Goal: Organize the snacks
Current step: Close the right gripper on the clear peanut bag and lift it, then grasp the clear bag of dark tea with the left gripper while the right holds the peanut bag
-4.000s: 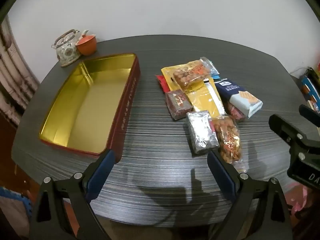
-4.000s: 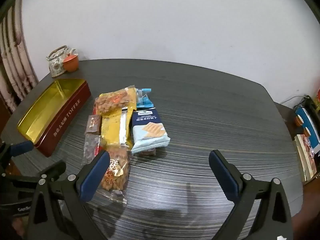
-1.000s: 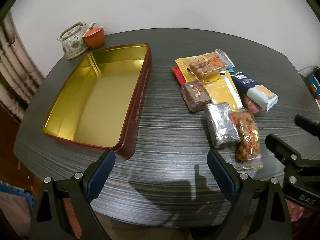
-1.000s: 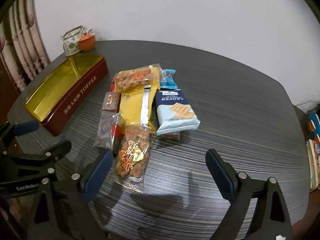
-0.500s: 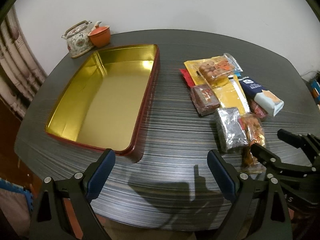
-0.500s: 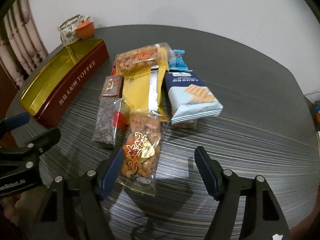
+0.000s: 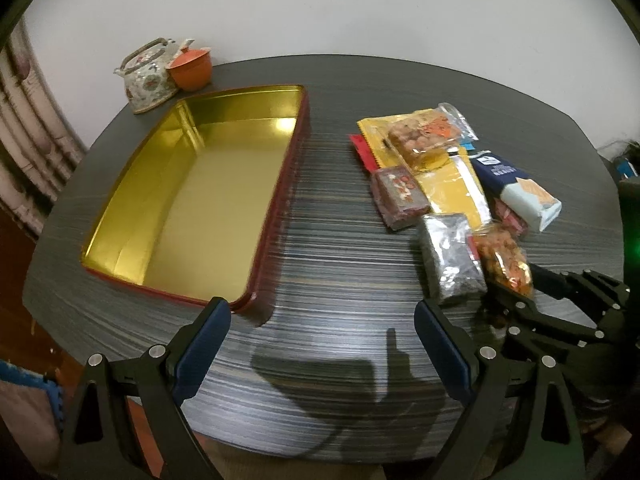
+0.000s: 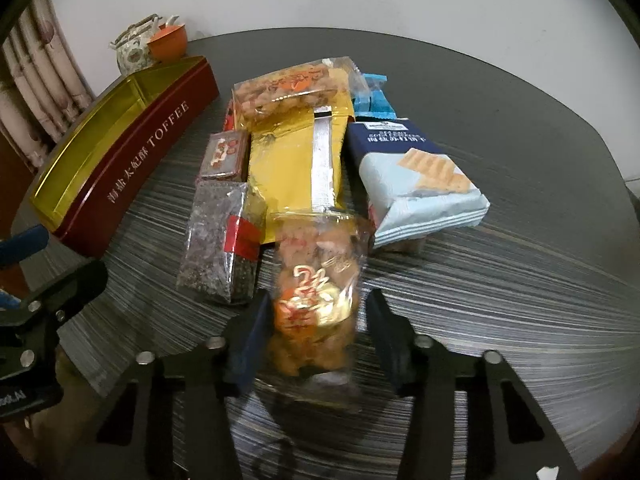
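The right gripper [image 8: 316,328] sits low in the centre of its own view, jaws closing around the near end of a clear peanut bag [image 8: 316,292] with a red and gold label. The bag lies between the blue pads; the left pad looks to be at the wrapper, the right pad just beside it, and motion blur hides whether they press yet. In the left wrist view the same gripper enters from the lower right, its black fingers at the bag's near end.

The left gripper [image 7: 322,344] hovers over bare worktop [image 7: 340,272] at the bottom of its frame, jaws wide apart with nothing between them.

The peanut bag is the nearest of a snack pile in the middle of the right wrist view. Touching its left side is a silver-wrapped block [image 8: 218,244]; above it lie a yellow pouch [image 8: 296,168], a small dark red packet [image 8: 224,154] and a second peanut bag [image 8: 288,90]. A blue-and-white cracker pack [image 8: 416,188] lies to the right.

The red toffee tin [image 7: 192,200], gold inside and empty, fills the left of the left wrist view, well apart from the pile. A teapot [image 7: 146,76] and an orange cup [image 7: 190,66] stand at upper left
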### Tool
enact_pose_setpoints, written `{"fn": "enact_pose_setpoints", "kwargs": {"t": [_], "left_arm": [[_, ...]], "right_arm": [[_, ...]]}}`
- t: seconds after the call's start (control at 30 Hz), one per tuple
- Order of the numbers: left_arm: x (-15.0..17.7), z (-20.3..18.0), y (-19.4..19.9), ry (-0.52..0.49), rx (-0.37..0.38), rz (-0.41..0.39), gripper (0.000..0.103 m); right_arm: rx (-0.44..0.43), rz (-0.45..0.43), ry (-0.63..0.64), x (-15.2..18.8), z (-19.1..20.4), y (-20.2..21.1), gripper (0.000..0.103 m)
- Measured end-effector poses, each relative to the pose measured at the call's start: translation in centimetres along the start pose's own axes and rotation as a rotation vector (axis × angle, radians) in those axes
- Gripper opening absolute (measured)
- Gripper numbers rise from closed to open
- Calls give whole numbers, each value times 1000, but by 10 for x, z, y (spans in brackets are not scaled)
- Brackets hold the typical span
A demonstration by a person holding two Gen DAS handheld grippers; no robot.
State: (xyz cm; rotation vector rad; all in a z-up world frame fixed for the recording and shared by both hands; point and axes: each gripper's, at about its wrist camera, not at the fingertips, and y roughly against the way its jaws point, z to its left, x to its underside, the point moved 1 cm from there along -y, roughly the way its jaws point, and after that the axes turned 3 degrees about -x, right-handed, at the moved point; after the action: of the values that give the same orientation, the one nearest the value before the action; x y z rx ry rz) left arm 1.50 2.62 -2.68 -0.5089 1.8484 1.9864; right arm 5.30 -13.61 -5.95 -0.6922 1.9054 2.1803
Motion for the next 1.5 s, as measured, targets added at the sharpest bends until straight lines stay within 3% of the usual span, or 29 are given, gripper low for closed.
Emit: {"fn": "enact_pose_setpoints", "kwargs": {"t": [0.43,0.87,1.27,1.4,1.5], "left_arm": [[-8,-38,-3,-72,89,46,93],[-31,-68,-30,-58,139,117,93],[-34,-76,-59,-23,122,183,72],[-30,-73,-67,-22,137,185,60],[-31,-75,-72,-44,131,172,45]], "right_arm": [[16,33,-50,7,-23,8,36],[46,39,-90,14,-48,11,36],[48,41,-90,15,-48,12,37],[48,41,-88,15,-49,12,37],[50,41,-85,15,-49,12,37]]}}
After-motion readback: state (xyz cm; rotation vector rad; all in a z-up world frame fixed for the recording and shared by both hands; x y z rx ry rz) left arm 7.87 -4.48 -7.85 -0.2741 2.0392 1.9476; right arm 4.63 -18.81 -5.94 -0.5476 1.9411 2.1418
